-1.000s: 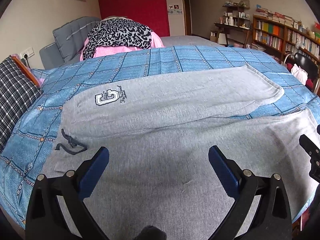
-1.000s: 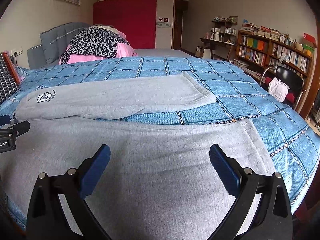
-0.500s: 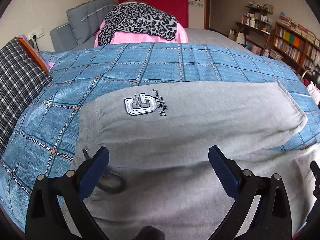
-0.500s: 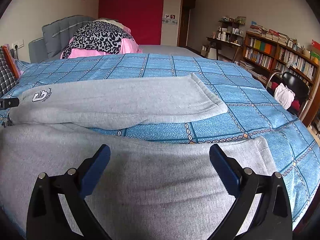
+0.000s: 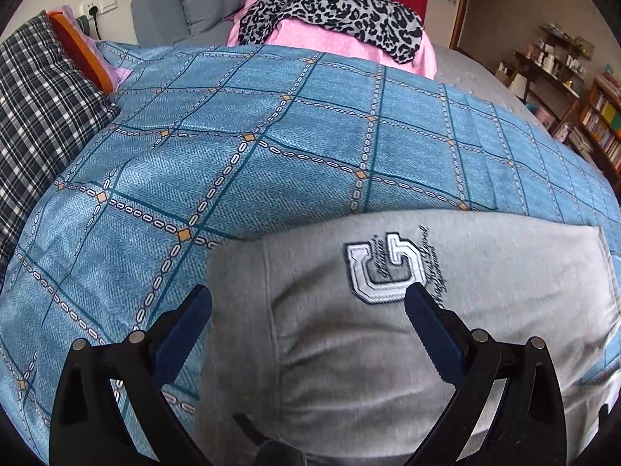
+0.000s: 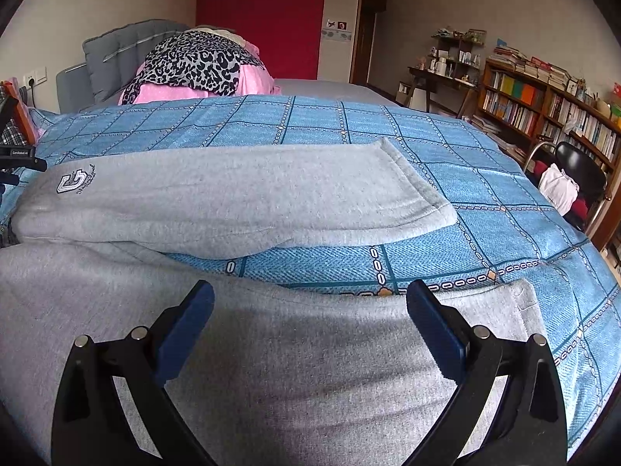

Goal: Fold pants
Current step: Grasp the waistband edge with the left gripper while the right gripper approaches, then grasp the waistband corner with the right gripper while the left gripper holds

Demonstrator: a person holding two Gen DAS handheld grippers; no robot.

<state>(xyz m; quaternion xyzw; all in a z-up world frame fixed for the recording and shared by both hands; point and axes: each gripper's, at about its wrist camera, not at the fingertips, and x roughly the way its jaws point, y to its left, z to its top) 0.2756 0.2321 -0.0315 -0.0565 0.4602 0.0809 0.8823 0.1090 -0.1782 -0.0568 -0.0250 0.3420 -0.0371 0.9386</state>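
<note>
Grey sweatpants (image 6: 240, 194) lie spread flat on the blue patterned bedspread (image 6: 485, 186), legs apart and running to the right. The far leg bears a white logo patch (image 5: 382, 272). My left gripper (image 5: 308, 303) is open and empty, low over the waistband end (image 5: 248, 303) of the pants beside the logo. My right gripper (image 6: 310, 303) is open and empty, over the near leg (image 6: 295, 353) close to its hem end. The left gripper's tip shows at the left edge of the right wrist view (image 6: 19, 155).
A plaid pillow (image 5: 35, 89) lies at the left edge of the bed. A leopard-print and pink bedding pile (image 5: 330, 11) sits at the headboard. Bookshelves (image 6: 543, 105) and a black chair (image 6: 578, 167) stand to the right of the bed.
Both grippers have moved forward and lower over the pants. The left one has gone from the near leg up to the waistband by the logo. Both stay open.
</note>
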